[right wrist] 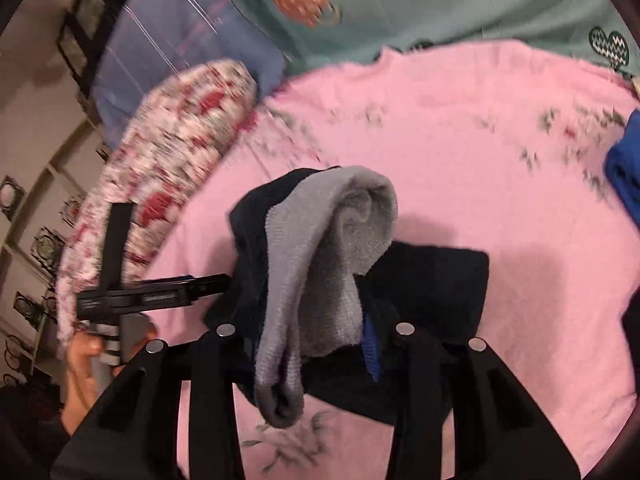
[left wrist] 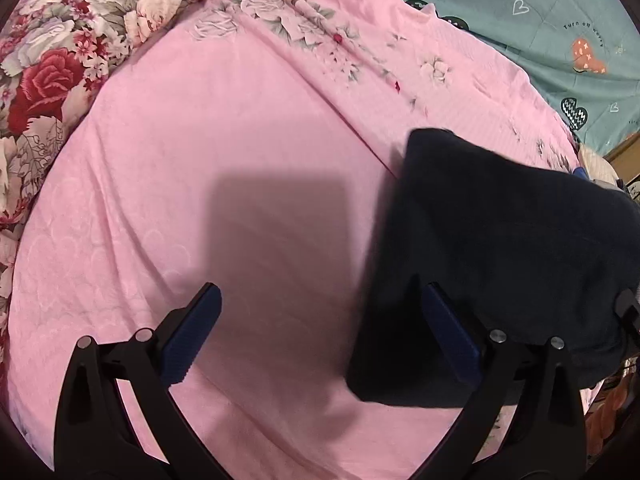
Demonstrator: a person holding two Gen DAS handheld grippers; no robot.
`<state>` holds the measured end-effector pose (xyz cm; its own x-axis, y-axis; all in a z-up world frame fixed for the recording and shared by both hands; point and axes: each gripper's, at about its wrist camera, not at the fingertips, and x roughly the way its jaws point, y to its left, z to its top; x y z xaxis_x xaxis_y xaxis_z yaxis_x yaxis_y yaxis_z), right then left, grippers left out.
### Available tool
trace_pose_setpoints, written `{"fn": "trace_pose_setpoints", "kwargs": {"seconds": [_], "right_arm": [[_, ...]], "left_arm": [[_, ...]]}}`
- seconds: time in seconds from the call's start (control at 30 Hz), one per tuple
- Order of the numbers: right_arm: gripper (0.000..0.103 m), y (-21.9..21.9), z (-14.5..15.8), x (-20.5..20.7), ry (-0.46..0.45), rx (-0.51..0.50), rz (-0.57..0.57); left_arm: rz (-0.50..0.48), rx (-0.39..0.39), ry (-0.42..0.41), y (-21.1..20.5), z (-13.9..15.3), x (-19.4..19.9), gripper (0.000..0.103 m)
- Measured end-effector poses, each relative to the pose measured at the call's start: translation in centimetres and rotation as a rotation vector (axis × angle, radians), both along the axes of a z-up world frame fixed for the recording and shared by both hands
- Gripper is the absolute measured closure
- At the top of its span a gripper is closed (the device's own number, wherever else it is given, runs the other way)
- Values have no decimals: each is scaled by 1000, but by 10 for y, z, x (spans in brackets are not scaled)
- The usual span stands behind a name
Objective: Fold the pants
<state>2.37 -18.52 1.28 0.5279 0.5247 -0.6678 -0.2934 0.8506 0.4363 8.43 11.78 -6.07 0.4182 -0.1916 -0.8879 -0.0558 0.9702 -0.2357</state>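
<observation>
The dark navy pants (left wrist: 500,264) hang folded above the pink bedsheet (left wrist: 200,152), at the right of the left wrist view. My left gripper (left wrist: 320,320) is open and empty beside them; its right finger (left wrist: 452,332) is next to the cloth. In the right wrist view my right gripper (right wrist: 312,344) is shut on the pants (right wrist: 432,280), pinching the dark cloth and its grey ribbed waistband (right wrist: 332,264), which droops over the fingers. The left gripper (right wrist: 152,292) shows side-on at the left there, held in a hand (right wrist: 84,364).
A floral quilt (left wrist: 60,60) lies bunched at the left of the bed. A teal sheet with heart prints (left wrist: 560,32) covers the far side. A blue cloth (right wrist: 626,176) lies at the right edge. A tiled wall (right wrist: 32,200) is to the left.
</observation>
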Motion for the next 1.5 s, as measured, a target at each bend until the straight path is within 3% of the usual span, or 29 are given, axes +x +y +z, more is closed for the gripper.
{"fn": "trace_pose_setpoints", "kwargs": {"seconds": [0.1,0.17,0.23,0.37,0.43,0.53,0.57,0.63,0.7,0.8,0.83,0.87,0.93,1.03,1.13,1.2,1.27,1.33,1.43,1.5], "right_arm": [[62,-32,-3,-4,49,17,-84],[57,-49,-42,10,172,-27,-130],[43,-54,-90,25,305,-68,-142],[39,-54,-60,15,211,-124,-99],[39,-62,-40,9,152,-123,-102],[40,-82,-13,7,41,-129,-199],[44,-86,-7,8,8,-104,-216],[103,-86,-7,20,23,-34,-199],[103,-77,-15,39,70,18,-154],[103,-41,-30,62,131,-2,-71],[103,-29,-39,69,154,-14,-56],[103,-26,-46,72,162,-48,-71],[103,-30,-62,84,141,-142,-136],[103,-39,-73,91,151,-98,-147],[103,-37,-60,83,137,-82,-127],[95,-46,-52,68,134,-35,-121],[88,-53,-38,48,101,-12,-126],[76,-50,-32,29,73,8,-86],[73,-43,-56,21,152,-69,-86],[78,-50,-68,23,155,-63,-109]], "left_arm": [[-13,41,15,-11,-9,3,2],[-44,82,44,-24,-26,6,2],[-61,160,40,-36,-32,6,2],[-68,215,-10,-36,-9,4,2],[-54,198,-41,-32,6,7,2],[-55,148,-90,-34,29,16,2],[-61,137,-94,-40,34,22,2],[-89,105,-94,-54,40,33,2],[-131,86,-91,-72,37,45,2],[-154,97,-44,-100,16,61,2],[-154,135,-23,-106,4,70,2],[-155,171,-6,-109,-9,80,2],[-139,125,19,-102,-23,91,2],[-134,104,24,-99,-19,95,2],[-118,13,53,-82,-5,81,2],[-90,-4,30,-66,9,67,2],[-39,3,-21,-51,19,51,2],[-8,14,-10,-46,11,46,2],[-10,75,73,-53,-30,53,2],[-25,136,10,-62,-27,45,2]]}}
